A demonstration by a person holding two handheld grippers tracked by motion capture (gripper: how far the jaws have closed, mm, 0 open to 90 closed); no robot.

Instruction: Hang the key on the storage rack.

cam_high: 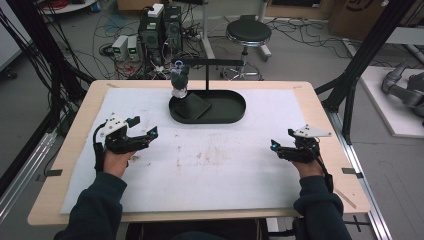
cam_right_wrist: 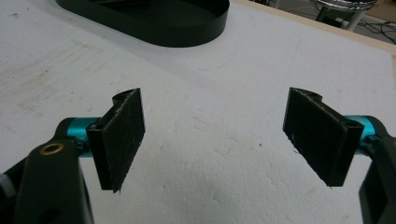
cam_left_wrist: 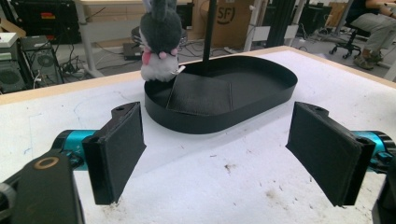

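Note:
At the back middle of the white mat stands a black oval tray [cam_high: 227, 107] with a thin black stand [cam_high: 207, 75] rising from it. A grey and white plush rabbit [cam_high: 179, 80] hangs at the stand's left end, over the tray's left side. A flat black square pad [cam_high: 192, 106] lies inside the tray. My left gripper [cam_high: 144, 127] rests at the mat's left, open and empty, facing the tray [cam_left_wrist: 261, 100], rabbit [cam_left_wrist: 160, 39] and pad [cam_left_wrist: 201, 95]. My right gripper [cam_high: 281, 140] rests at the right, open and empty, with the tray's rim [cam_right_wrist: 187, 25] far ahead.
The white mat [cam_high: 210, 170] has brown smudges at its middle. Beyond the wooden table edge [cam_high: 200, 82] are computer boxes [cam_high: 160, 27], a round stool [cam_high: 248, 34] and floor cables. Black frame posts [cam_high: 367, 45] stand at right. A seated person [cam_left_wrist: 373, 23] is far off.

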